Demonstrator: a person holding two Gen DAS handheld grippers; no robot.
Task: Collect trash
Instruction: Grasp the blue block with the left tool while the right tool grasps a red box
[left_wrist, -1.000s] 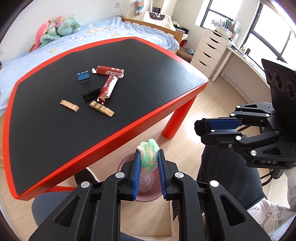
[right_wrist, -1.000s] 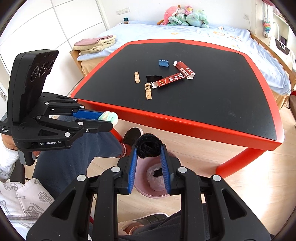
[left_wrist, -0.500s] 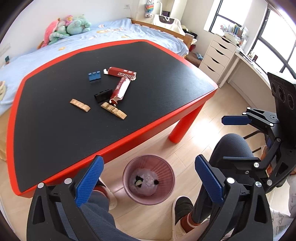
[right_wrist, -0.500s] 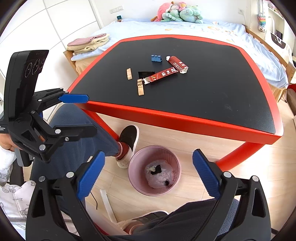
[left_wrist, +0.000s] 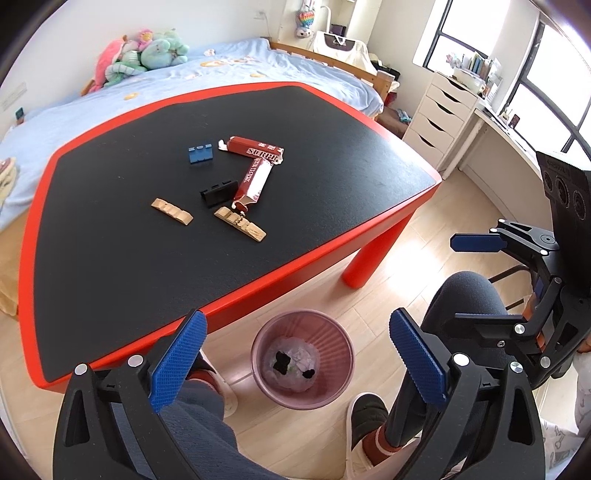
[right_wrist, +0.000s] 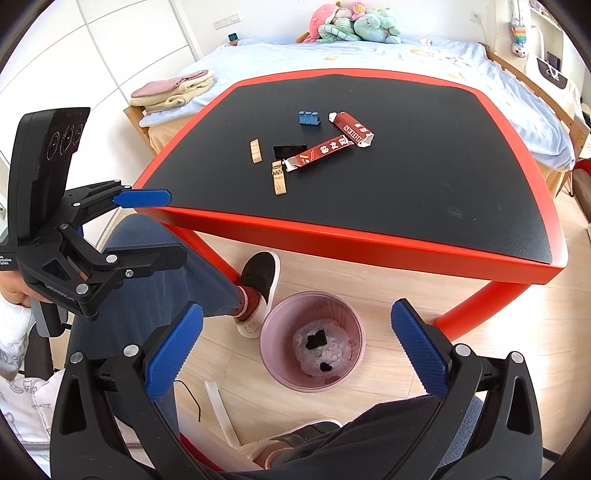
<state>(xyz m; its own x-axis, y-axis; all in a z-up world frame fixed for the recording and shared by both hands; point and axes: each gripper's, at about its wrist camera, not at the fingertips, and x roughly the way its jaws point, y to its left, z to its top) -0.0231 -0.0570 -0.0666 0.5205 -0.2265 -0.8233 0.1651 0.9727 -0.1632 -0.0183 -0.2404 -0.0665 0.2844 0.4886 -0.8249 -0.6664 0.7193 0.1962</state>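
Observation:
A pink trash bin (left_wrist: 334, 387) stands on the floor by the table; it shows in the right wrist view too (right_wrist: 269, 354). Black and pale scraps lie inside it. My left gripper (left_wrist: 295, 354) is open and empty above the bin. My right gripper (right_wrist: 297, 349) is open and empty above it too. Two red wrappers (left_wrist: 255, 149) (left_wrist: 253, 182) lie on the black tabletop, also in the right wrist view (right_wrist: 352, 129) (right_wrist: 319, 151). Around them lie a blue clip (left_wrist: 199, 153), a black clip (left_wrist: 218, 192) and two wooden pieces (left_wrist: 171, 210) (left_wrist: 240, 223).
The red-edged table (left_wrist: 295, 260) stands right beside the bin, with a red leg (left_wrist: 373, 258) near it. The person's legs and shoes (right_wrist: 258, 273) flank the bin. A bed (left_wrist: 110, 107) lies behind the table and white drawers (left_wrist: 439, 118) stand to the right.
Both grippers opened. The green-white fluffy piece from the left and the black piece from the right dropped into the bin. Both grippers have since lifted a little.

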